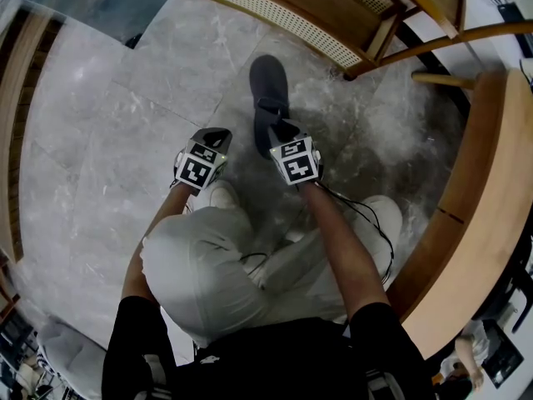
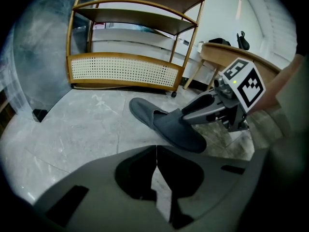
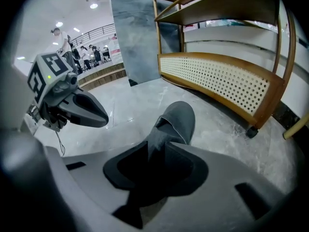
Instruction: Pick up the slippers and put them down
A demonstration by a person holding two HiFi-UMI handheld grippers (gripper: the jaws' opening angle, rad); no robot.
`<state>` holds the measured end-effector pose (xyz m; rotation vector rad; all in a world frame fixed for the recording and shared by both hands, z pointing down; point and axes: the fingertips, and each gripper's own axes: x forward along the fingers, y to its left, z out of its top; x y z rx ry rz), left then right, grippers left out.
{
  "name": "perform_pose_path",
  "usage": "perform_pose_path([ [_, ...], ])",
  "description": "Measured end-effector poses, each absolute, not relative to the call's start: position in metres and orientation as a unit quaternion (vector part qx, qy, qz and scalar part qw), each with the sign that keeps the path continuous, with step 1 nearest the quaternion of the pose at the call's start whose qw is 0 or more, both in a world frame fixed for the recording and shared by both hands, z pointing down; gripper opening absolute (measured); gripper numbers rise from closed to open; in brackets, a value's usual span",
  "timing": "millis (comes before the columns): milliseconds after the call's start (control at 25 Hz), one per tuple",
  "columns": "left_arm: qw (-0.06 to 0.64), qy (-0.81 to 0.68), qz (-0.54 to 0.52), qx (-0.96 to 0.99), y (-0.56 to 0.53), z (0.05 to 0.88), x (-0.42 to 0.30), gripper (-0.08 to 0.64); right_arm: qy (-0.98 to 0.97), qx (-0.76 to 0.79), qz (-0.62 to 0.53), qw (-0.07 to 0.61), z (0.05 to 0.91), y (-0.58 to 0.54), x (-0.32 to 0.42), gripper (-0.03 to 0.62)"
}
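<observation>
One grey slipper [image 1: 268, 90] lies flat on the marble floor, toe pointing away from me. My right gripper [image 1: 279, 132] is at its heel end. In the right gripper view the heel [image 3: 178, 120] runs in between the jaws of the right gripper [image 3: 154, 149], which stand apart and do not press on it. My left gripper [image 1: 218, 133] hovers to the left of the slipper, apart from it. In its own view the left gripper [image 2: 156, 151] has its jaw tips touching with nothing between them, and the slipper [image 2: 164, 122] lies ahead with the right gripper [image 2: 193, 115] on it.
A wooden shelf rack [image 1: 275, 7] with a cane panel stands on castors just beyond the slipper. A curved wooden counter [image 1: 491, 182] runs along the right. My white shoes [image 1: 221, 194] are close behind the grippers. Open marble floor [image 1: 100, 140] lies to the left.
</observation>
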<state>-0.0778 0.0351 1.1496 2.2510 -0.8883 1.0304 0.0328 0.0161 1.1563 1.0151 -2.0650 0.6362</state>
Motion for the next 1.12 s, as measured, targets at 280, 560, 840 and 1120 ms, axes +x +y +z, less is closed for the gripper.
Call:
perform_pose_path([
  [280,0.251,-0.321,0.385,0.828,0.038,1.149,-0.081,0.005,-0.815,0.388,0.252,0.349,1.149,0.015,0.026,0.158],
  [560,0.255,-0.317,0.390,0.826,0.042,1.150,-0.083,0.006,-0.813,0.388,0.254,0.351,1.151,0.017,0.029,0.183],
  [840,0.247,-0.311,0.388,0.832,0.034,1.144,-0.085,0.005,-0.820,0.387,0.238,0.349,1.138,0.010,0.025,0.166],
  [1120,0.236,-0.321,0.367,0.841,0.005,1.097,-0.089,0.005,-0.830,0.394,0.222,0.326,1.091,-0.014,0.012,0.080],
])
